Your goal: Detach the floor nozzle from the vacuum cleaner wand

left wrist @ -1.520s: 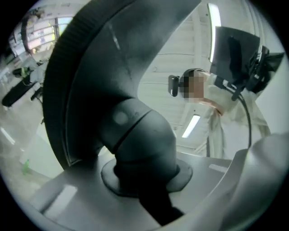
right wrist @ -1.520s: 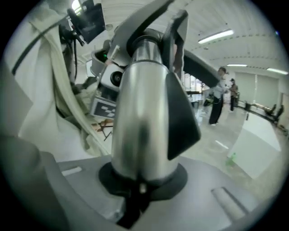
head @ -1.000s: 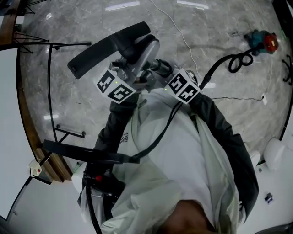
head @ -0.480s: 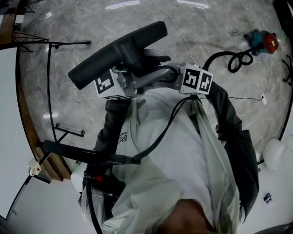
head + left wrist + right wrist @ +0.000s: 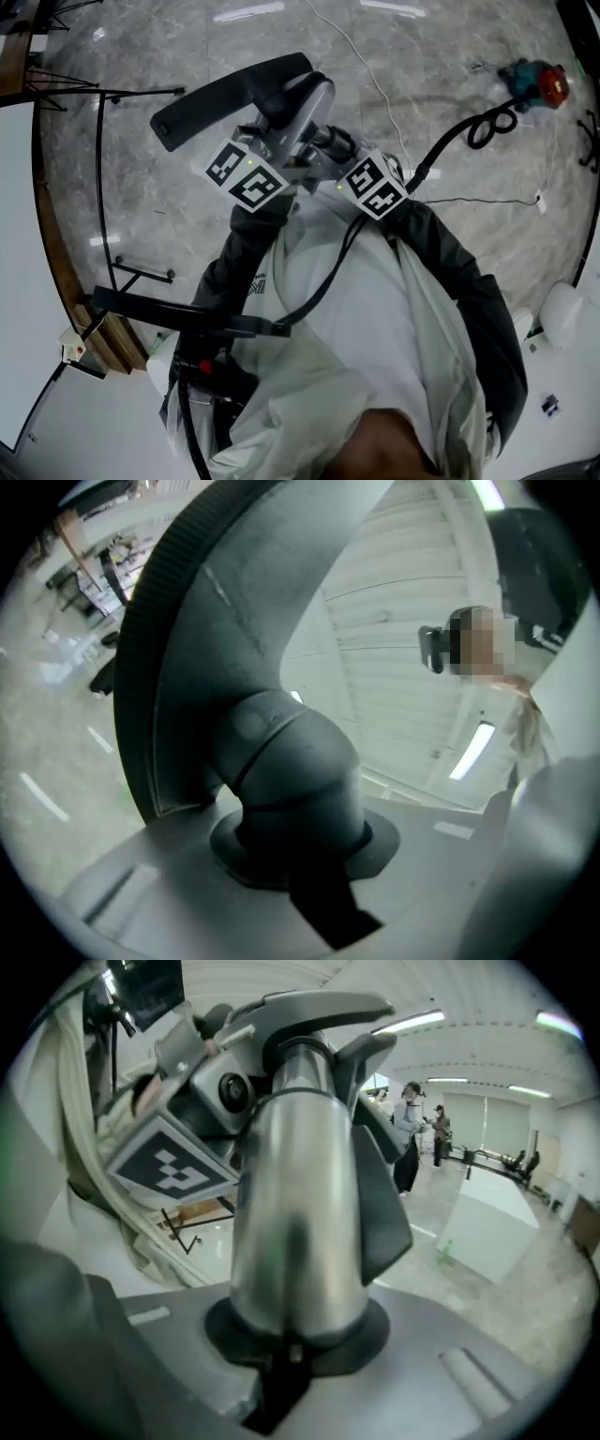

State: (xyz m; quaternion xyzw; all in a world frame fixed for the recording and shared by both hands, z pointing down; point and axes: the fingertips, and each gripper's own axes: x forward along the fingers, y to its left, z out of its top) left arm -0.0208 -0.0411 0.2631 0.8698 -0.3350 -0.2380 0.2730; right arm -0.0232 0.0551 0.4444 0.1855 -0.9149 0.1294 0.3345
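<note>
Judged as the pull-apart step, with both grips set and the joint not yet parted. Starting closest to the chest: hold firm with the right gripper (image 5: 291, 1349), clamped across the silver wand (image 5: 295, 1213), and treat it as the anchor. Just beyond, with the left gripper (image 5: 291, 883) closed on the dark elbow neck (image 5: 281, 771) of the floor nozzle (image 5: 202, 611), draw straight along the tube's line rather than prying sideways. Probably worth feeling for a release catch first, though unable to make one out here. Avoid hard twisting, for fear of slipping on the smooth metal. Brace for a jolt on release and for the long head swinging free.

From the head view: two marker cubes (image 5: 248, 178) side by side just in front of the torso, left gripper (image 5: 270, 150) and right gripper (image 5: 330, 155) close together, wand (image 5: 309, 103) rising between them. Floor nozzle (image 5: 225, 94) held up off the floor (image 5: 441, 56), just past the left gripper's tips, long black head stretching away to their left. Farther out, lying toward the floor's far right edge, a black hose (image 5: 473, 127) and a red-and-teal tool (image 5: 539, 84).
</note>
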